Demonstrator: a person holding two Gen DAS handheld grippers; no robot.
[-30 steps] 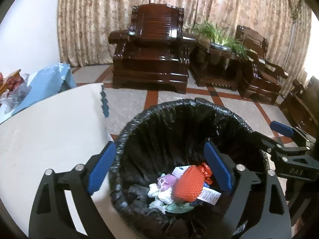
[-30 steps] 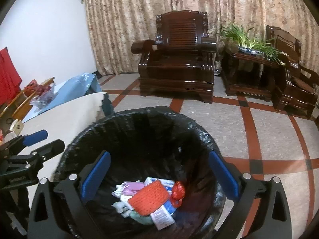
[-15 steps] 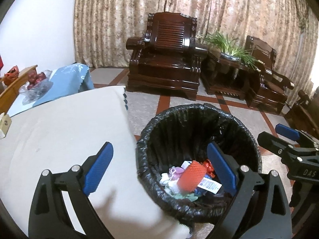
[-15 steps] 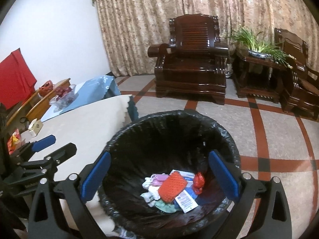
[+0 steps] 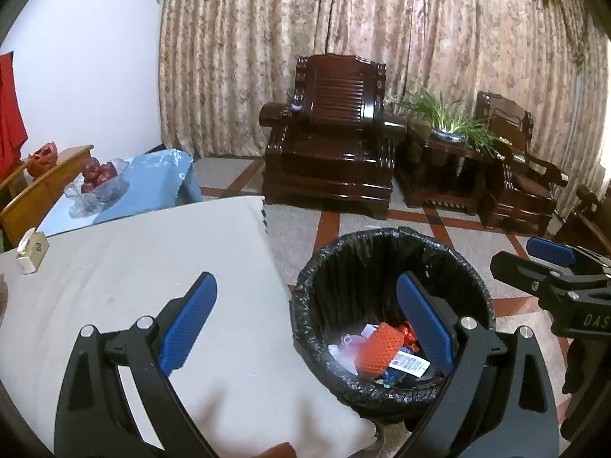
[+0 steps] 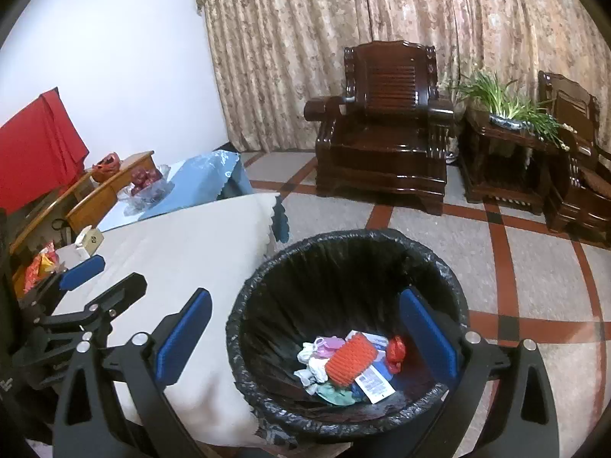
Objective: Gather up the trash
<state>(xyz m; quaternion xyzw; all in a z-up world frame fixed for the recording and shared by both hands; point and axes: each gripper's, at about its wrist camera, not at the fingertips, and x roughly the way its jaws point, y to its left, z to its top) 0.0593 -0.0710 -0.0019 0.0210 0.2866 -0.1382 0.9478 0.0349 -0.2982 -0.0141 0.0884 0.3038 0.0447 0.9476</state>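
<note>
Bin mouth: the black-lined trash bin (image 6: 343,267) gapes upward with nothing across its rim; trash (image 6: 349,360) covers only the bottom, so the upper part inside is free.
Left of bin: the table's white cloth (image 5: 152,267) overhangs right against the bin's left rim, leaving no gap there.
Table top: bare across its near and middle stretch; a small box (image 5: 32,250) sits at the far-left edge, a bag of fruit (image 5: 97,181) farther off on blue cloth.
Right and far of bin: open tiled floor (image 6: 534,286).
Far side: armchair (image 6: 385,129) and plant stand (image 6: 504,160) line the curtain, well apart from the bin.
</note>
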